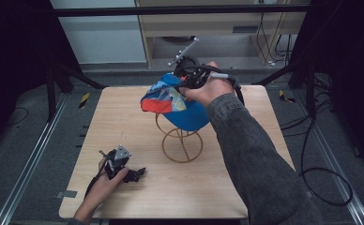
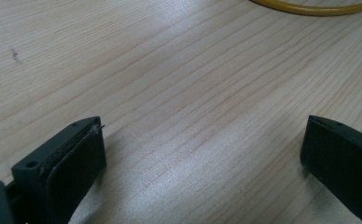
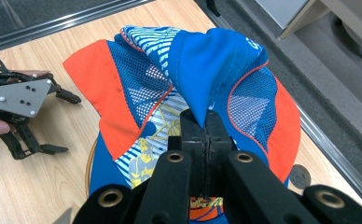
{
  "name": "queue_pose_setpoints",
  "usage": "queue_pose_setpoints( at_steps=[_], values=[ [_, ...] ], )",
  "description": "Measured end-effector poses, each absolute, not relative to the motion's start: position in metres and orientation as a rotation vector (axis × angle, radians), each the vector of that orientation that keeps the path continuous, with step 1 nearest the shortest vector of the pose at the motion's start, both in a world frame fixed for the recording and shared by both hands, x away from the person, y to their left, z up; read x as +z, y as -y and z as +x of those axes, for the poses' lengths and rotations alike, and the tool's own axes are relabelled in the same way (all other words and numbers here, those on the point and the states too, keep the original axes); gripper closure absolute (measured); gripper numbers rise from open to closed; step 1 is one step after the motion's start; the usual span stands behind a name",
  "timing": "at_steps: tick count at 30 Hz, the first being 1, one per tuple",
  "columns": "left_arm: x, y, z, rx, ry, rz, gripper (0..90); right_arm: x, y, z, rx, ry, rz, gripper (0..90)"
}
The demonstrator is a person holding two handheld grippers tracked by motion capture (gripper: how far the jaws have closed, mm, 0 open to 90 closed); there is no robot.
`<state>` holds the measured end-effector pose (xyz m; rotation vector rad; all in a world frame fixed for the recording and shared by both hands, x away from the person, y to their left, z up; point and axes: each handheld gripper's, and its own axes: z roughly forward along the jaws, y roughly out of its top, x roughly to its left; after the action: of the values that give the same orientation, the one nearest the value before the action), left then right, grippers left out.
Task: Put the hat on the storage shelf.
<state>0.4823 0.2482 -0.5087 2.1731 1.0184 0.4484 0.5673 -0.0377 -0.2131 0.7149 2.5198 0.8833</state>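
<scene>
Pale wooden table (image 1: 124, 108) on grey floor (image 1: 25, 140) — black frame bars around (cables at right), pale cabinets (image 1: 208, 23) behind.

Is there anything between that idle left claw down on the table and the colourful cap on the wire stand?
Nothing visible. The left gripper lies open on the bare wooden table, and only tabletop shows between it and the gold wire stand holding the cap. The right gripper is shut on the cap's blue fabric.

Your cap (image 3: 170, 84): blue w/ orange panels, blue mesh, white stripes, yellow print. Stand (image 1: 182, 145) is yellow wire. Table (image 1: 124, 117) light wood grain. Grippers black, left gripper (image 1: 134, 175) w/ grey plate.
</scene>
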Motion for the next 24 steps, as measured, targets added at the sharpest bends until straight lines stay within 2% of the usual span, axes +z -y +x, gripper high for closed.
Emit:
queue_pose_setpoints(
  at_steps=[24],
  values=[
    [-0.509, -0.248, 0.482, 0.449, -1.019, 2.172, 0.0, -0.228, 0.029, 0.572, 0.86, -2.573, 0.724, 87.7]
  ],
)
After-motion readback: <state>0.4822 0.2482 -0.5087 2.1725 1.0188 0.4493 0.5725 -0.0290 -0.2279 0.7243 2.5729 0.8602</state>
